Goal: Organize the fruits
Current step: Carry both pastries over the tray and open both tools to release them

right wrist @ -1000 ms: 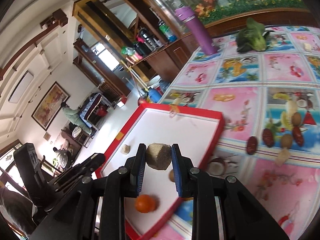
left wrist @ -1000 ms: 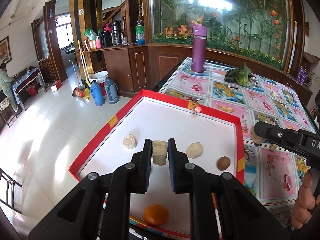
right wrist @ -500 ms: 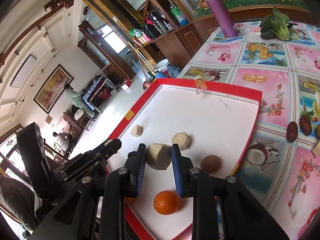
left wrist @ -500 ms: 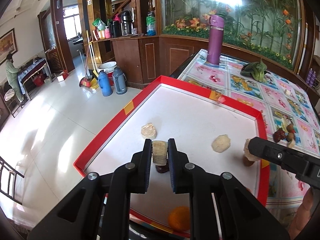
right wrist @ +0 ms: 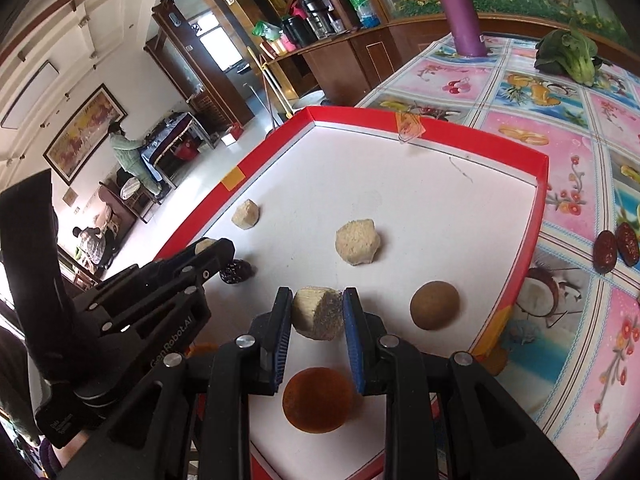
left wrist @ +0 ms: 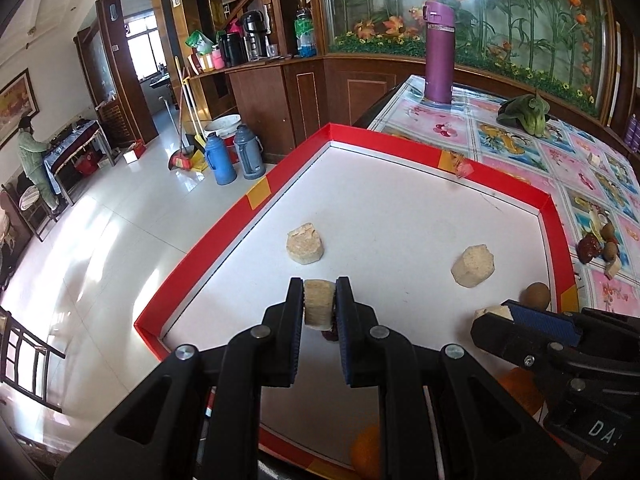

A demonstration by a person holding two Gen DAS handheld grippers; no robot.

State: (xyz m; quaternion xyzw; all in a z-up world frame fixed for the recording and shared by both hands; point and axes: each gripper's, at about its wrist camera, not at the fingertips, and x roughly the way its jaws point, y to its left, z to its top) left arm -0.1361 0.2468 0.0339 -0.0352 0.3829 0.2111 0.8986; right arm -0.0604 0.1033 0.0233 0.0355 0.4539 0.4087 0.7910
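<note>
A red-rimmed white tray lies on the table's near left end. My left gripper is shut on a tan cut chunk, low over the tray's near left part, with a dark date just under it. My right gripper is shut on another tan chunk, close above the tray floor. On the tray lie two more tan chunks, a brown round fruit and an orange.
Dates and small fruit lie on the patterned tablecloth right of the tray. A purple flask and leafy greens stand at the far end. Left of the tray is the table edge and tiled floor.
Both grippers have come lower and further in over the tray, each still holding its chunk. The right gripper now sits close beside the left one.
</note>
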